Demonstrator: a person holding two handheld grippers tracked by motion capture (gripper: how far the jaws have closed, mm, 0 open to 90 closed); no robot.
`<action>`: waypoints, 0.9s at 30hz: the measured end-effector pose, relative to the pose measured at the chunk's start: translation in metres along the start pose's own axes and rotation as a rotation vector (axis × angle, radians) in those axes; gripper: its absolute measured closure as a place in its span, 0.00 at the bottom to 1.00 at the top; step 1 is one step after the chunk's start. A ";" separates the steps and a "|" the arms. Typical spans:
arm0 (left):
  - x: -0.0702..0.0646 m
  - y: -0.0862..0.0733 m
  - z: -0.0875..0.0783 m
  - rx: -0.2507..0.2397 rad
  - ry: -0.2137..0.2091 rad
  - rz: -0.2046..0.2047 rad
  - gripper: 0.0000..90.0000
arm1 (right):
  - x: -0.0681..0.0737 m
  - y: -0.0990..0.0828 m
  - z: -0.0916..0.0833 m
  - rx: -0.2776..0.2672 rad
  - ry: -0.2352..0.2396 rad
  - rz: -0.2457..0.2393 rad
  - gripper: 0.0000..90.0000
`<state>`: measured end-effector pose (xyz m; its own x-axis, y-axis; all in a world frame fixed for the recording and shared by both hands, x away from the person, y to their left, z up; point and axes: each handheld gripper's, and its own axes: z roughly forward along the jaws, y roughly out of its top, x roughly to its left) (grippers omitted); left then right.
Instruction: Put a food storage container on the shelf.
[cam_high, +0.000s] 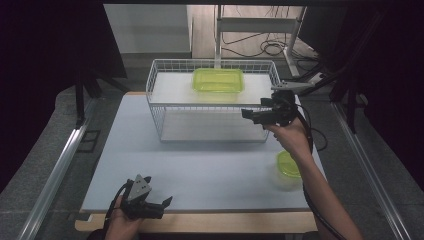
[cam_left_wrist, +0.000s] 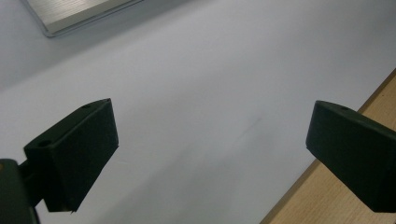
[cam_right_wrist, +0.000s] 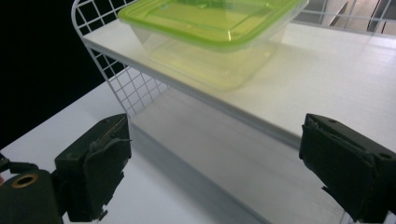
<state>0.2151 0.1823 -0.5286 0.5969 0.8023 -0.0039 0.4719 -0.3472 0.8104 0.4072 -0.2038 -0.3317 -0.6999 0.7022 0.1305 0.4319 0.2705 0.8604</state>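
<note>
A clear rectangular box with a green lid (cam_high: 218, 80) stands on the top shelf of a white wire rack (cam_high: 165, 67) at the back of the table. My right gripper (cam_high: 256, 112) hangs at the rack's right front corner, open, pointing left toward the box. In the right gripper view the box (cam_right_wrist: 210, 32) lies ahead of and above the right gripper (cam_right_wrist: 215, 172), apart from it, with nothing between the jaws. My left gripper (cam_high: 164, 207) rests low at the table's front left, open. Its own view shows the left gripper (cam_left_wrist: 210, 154) over bare tabletop.
A small round tub with a green lid (cam_high: 288, 167) sits on the table at the right, beside my right forearm. The rack's lower shelf (cam_high: 210, 127) is bare. The white tabletop (cam_high: 200, 170) ends in a wooden front strip (cam_left_wrist: 364, 102). Cables lie on the floor behind.
</note>
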 end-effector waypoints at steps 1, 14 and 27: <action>0.000 0.000 0.000 0.001 0.000 0.000 0.02 | 0.001 -0.003 -0.001 0.000 -0.001 -0.003 0.10; -0.001 0.000 0.001 0.010 -0.008 -0.002 0.03 | 0.015 -0.029 -0.011 0.010 0.005 -0.055 0.07; -0.002 0.001 0.000 0.003 -0.017 -0.002 0.03 | 0.025 -0.053 -0.016 0.012 0.013 -0.094 0.04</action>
<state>0.2144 0.1801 -0.5280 0.6065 0.7949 -0.0156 0.4752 -0.3467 0.8087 0.3580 -0.2110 -0.3664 -0.7446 0.6651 0.0559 0.3708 0.3425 0.8632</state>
